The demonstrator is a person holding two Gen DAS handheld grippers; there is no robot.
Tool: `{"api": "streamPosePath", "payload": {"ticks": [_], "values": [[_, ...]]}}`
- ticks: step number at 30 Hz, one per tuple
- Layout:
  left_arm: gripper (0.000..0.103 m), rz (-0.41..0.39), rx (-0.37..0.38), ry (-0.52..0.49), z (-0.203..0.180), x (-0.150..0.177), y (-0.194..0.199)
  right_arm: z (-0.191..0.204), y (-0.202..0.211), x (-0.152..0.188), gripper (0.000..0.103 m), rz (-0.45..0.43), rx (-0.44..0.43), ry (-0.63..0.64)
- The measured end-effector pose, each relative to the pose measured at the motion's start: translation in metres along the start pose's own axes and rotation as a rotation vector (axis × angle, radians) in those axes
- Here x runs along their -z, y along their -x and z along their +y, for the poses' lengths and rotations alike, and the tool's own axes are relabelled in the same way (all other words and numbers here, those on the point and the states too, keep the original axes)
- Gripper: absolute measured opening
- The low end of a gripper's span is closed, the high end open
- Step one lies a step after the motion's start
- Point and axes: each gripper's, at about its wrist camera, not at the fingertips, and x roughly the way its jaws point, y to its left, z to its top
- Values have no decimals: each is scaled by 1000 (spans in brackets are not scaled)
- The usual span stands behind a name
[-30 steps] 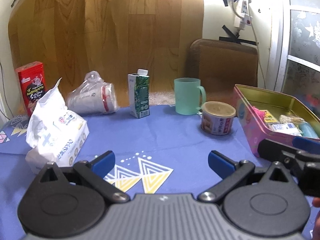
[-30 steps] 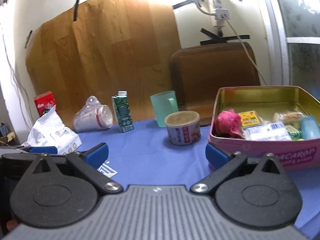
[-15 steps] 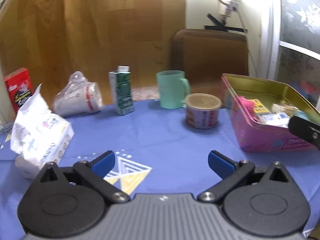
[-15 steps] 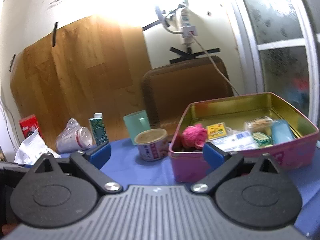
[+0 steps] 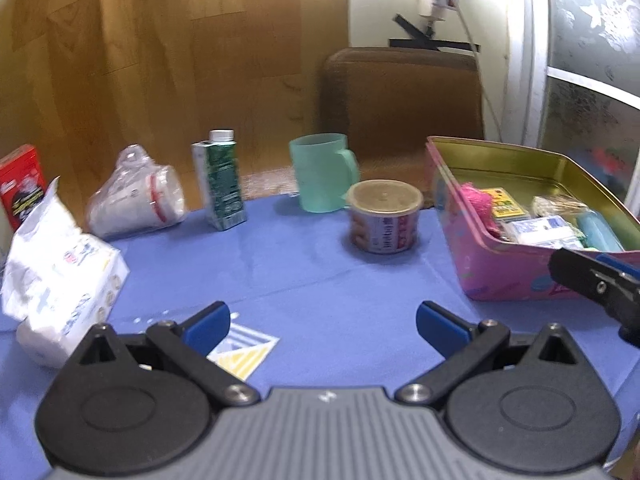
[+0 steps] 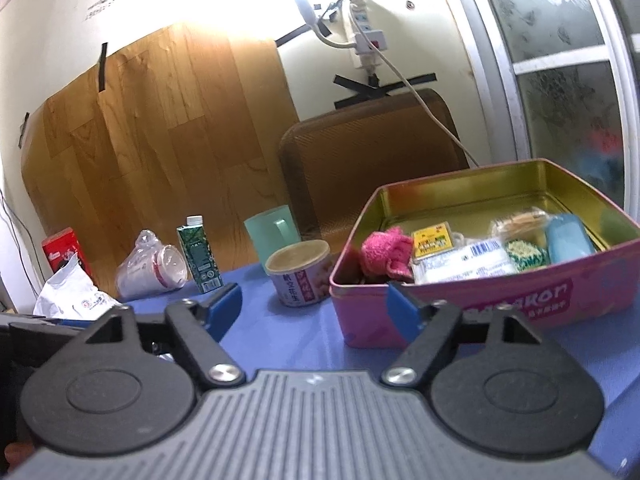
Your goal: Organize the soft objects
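Left wrist view: the left gripper (image 5: 322,322) is spread wide with nothing between its blue pads, hanging over the blue tablecloth (image 5: 320,276). A white tissue pack (image 5: 60,276) sits off to its left. Further back there's a bagged stack of cups (image 5: 136,200), a green carton (image 5: 220,186), a teal mug (image 5: 322,172) and a lidded can (image 5: 384,216). The pink tin (image 5: 516,276) is on the right, with a pink fuzzy cloth (image 5: 478,202) in its near-left corner.

Right wrist view: the right gripper (image 6: 314,306) is wide open too, empty, just in front of the tin's (image 6: 520,300) left corner. The pink cloth (image 6: 386,254) sits inside beside a yellow packet (image 6: 434,238) and a blue bottle (image 6: 568,238).
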Motion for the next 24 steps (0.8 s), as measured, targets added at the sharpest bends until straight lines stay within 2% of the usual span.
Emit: {"api": "streamPosePath", "payload": {"ticks": [12, 24], "values": [[103, 14, 131, -158, -86, -32, -18, -52, 24, -14, 77, -109, 145, -66], [103, 37, 150, -240, -145, -47, -32, -102, 31, -21, 77, -144, 205, -146]]}}
